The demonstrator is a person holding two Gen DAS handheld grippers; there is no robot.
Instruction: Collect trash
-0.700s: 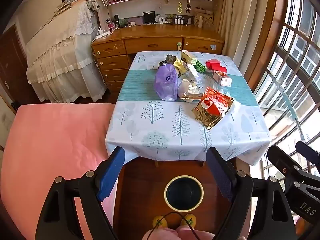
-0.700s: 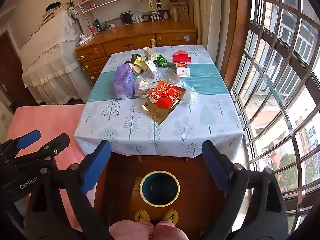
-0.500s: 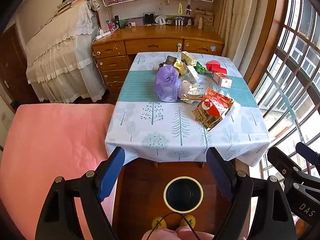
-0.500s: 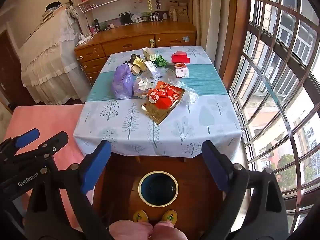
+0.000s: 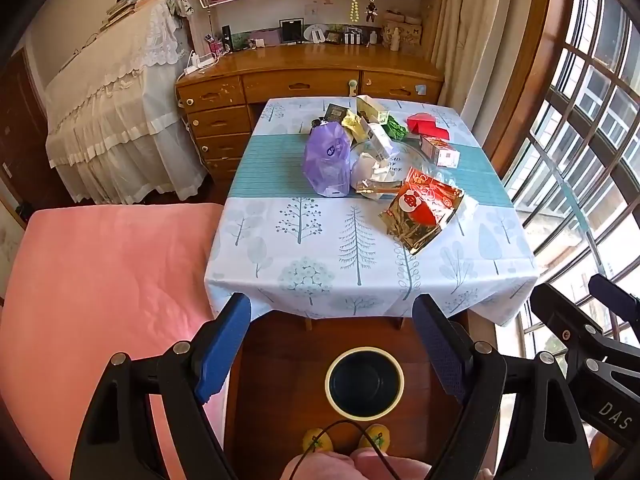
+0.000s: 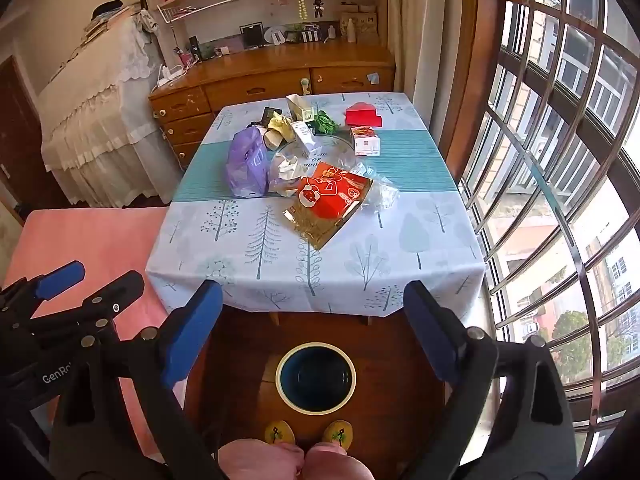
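A pile of trash lies on the far half of the tree-print tablecloth (image 5: 320, 248): a purple bag (image 5: 327, 160), crumpled white paper (image 5: 370, 170), a red-and-gold packet (image 5: 422, 210), a small red-and-white box (image 5: 440, 151), a red box (image 5: 426, 125). A round bin (image 5: 364, 382) with a cream rim stands on the wooden floor below the table's near edge. My left gripper (image 5: 332, 320) is open and empty, held above the bin. My right gripper (image 6: 314, 312) is open and empty too, over the bin (image 6: 316, 378). The packet (image 6: 332, 196) and purple bag (image 6: 248, 164) show in the right wrist view.
A pink bed cover (image 5: 100, 300) lies left of the table. A wooden desk with drawers (image 5: 304, 84) stands behind it, a lace-covered piece (image 5: 116, 112) at the left. Barred windows (image 6: 560, 184) run along the right. The person's knees and yellow slippers (image 6: 308, 434) are below the bin.
Both grippers have drifted slightly, the view shifting a little; the bin sits marginally higher in frame. Nothing on the table has moved, and both stay open.
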